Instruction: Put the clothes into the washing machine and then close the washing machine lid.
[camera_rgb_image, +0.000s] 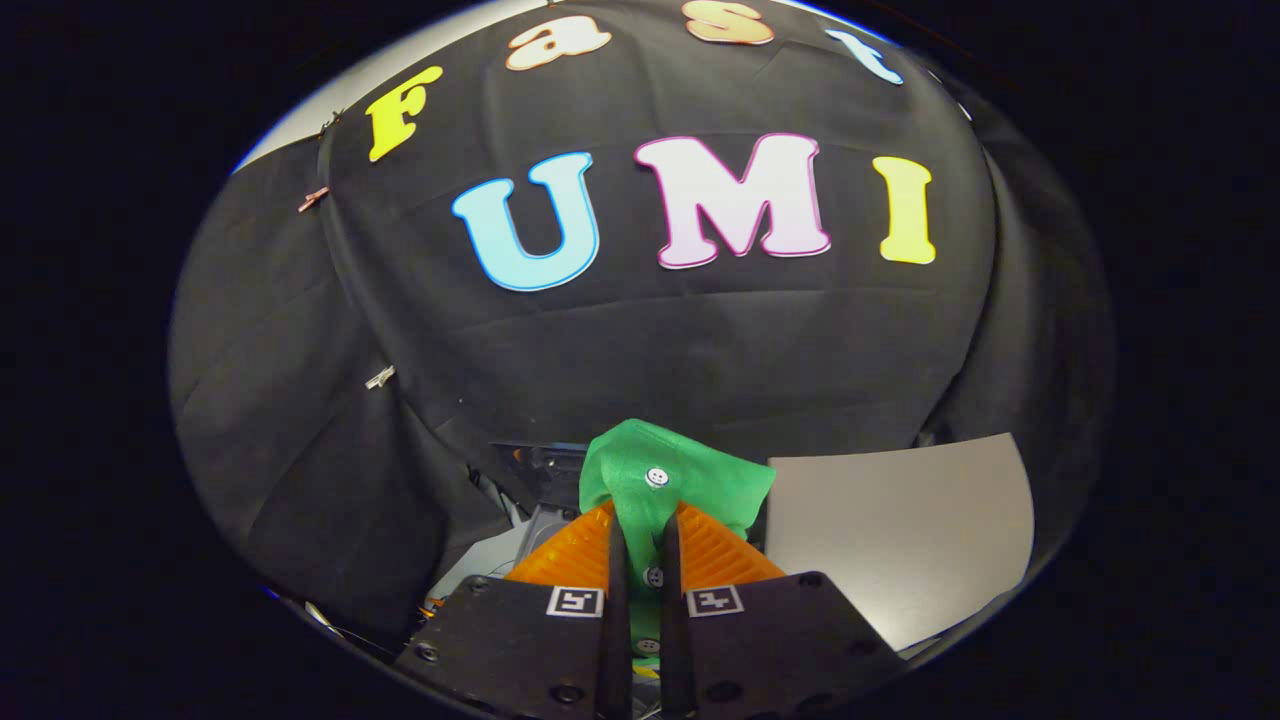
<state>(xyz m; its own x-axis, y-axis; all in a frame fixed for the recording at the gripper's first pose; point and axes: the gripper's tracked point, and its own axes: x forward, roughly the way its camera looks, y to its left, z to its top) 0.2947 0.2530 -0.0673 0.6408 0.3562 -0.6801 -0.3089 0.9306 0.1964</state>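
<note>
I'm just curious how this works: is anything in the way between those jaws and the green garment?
Nothing visible stands between them. The gripper is already shut on the green garment, which bunches up just ahead of the jaws with its buttons showing. A grey panel lies off to one side, beyond the jaws.

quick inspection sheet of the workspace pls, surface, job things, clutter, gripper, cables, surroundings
surface: a flat pale grey panel lies beyond the fingers to one side; whether it is a tabletop or the machine's lid cannot be told.
job's things: a green fabric garment with small white buttons is bunched up and pinched between the fingers, lifted in front of the booth wall. The washing machine cannot be made out for sure.
clutter: grey and dark hardware behind the garment, too dim to identify.
gripper: the gripper is shut on the garment, both fingers pressing on the cloth.
cables: nothing seen.
surroundings: black draped cloth wall, held with small clips.
</note>
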